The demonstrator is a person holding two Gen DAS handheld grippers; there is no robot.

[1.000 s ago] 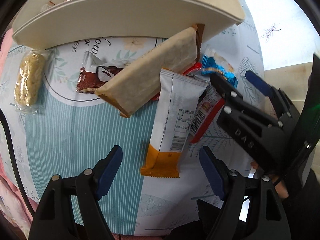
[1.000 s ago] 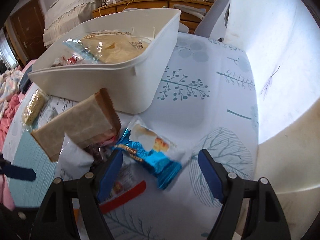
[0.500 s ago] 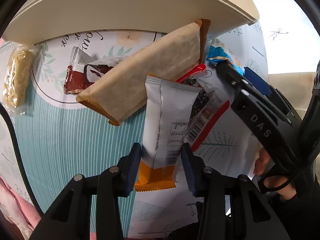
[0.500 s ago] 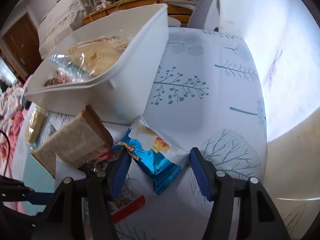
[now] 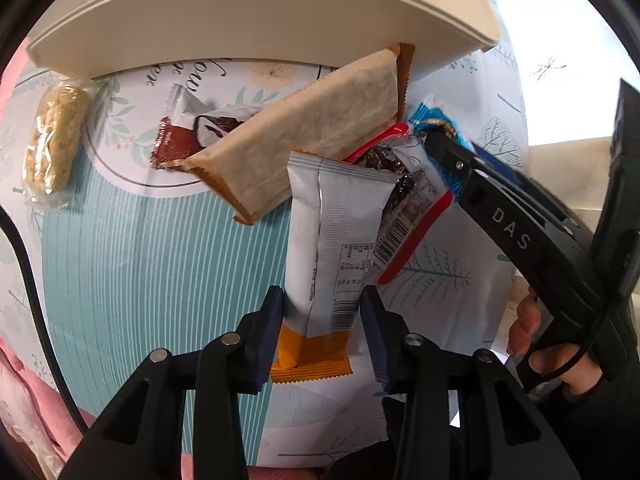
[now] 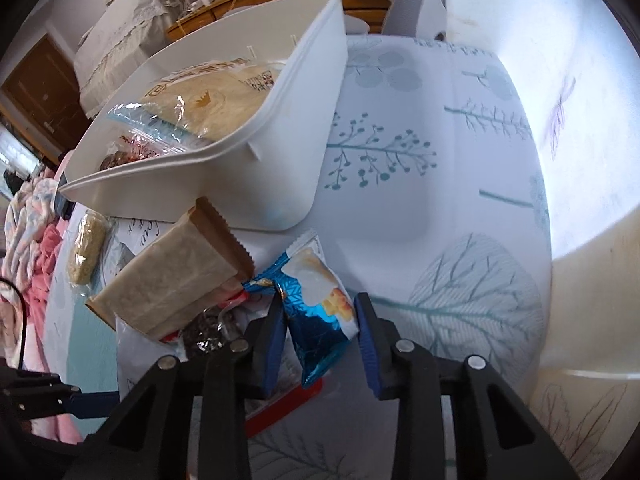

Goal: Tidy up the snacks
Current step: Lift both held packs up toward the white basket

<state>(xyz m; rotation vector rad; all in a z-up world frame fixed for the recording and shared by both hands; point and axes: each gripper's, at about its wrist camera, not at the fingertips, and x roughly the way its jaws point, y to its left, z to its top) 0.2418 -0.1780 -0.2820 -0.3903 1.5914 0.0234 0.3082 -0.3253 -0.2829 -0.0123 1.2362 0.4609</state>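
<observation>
Where both sets of jaws stood wide a second ago, each has just been closing on a packet: the left gripper (image 5: 322, 322) now clamps the white-and-orange bar (image 5: 334, 248), the right gripper (image 6: 320, 320) the blue packet (image 6: 320, 312) — both lying on the tablecloth (image 6: 440, 200) beside the white bin's (image 6: 256, 176) near wall. Lifting into the bin looks next.

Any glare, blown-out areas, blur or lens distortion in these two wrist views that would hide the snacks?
Left wrist view: strong fisheye bends the white bin rim into an arc; the top right corner is blown out; the white-and-orange snack bar is sharp, its barcode visible. Right wrist view: daylight washes out the tablecloth at right; the blue foil packet shows glare but stays clear.
</observation>
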